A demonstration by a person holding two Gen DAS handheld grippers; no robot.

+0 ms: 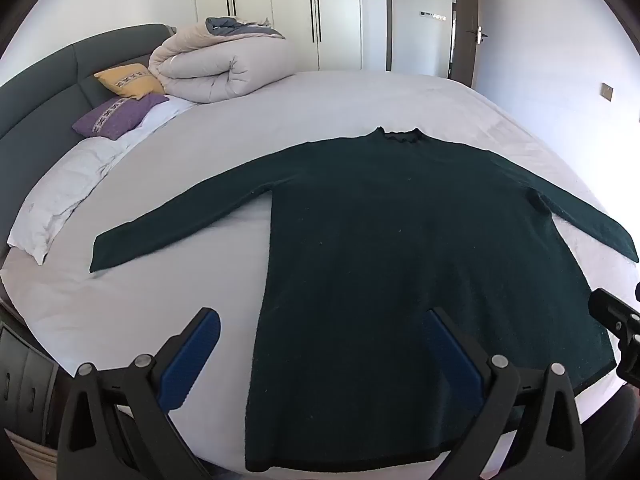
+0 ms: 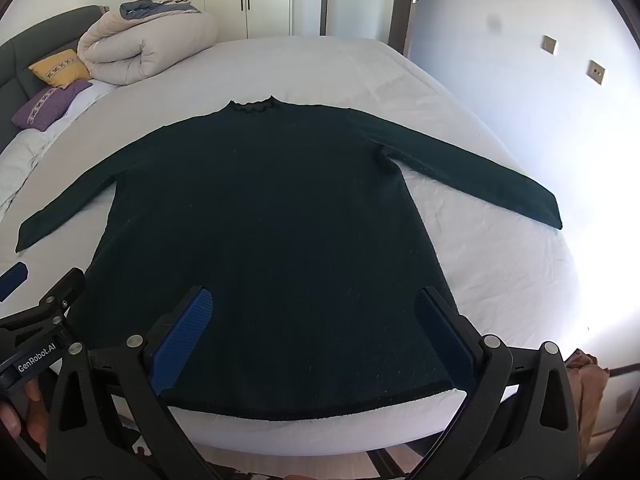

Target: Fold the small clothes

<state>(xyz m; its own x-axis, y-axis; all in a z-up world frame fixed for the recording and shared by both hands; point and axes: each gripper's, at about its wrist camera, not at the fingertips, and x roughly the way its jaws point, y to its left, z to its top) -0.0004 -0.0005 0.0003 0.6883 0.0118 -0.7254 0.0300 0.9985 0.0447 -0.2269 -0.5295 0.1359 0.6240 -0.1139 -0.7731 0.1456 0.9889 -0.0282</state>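
The dark green knitted long-sleeved sweater (image 2: 264, 216) lies flat on the white-sheeted bed (image 2: 500, 272), hem at the near edge, both sleeves spread wide (no fold made yet). The left gripper (image 1: 324, 356) and right gripper (image 2: 316, 336) hover above the hem, jaws apart and empty; all the folding remains.

Both wrist cameras are looking steeply down from near the bed's (image 1: 360, 92) foot edge toward the headboard (image 1: 40, 92). The left one is sitting further left. Both are sharing the sweater (image 1: 380, 240), duvet (image 2: 148, 44) and wardrobe (image 1: 272, 0).
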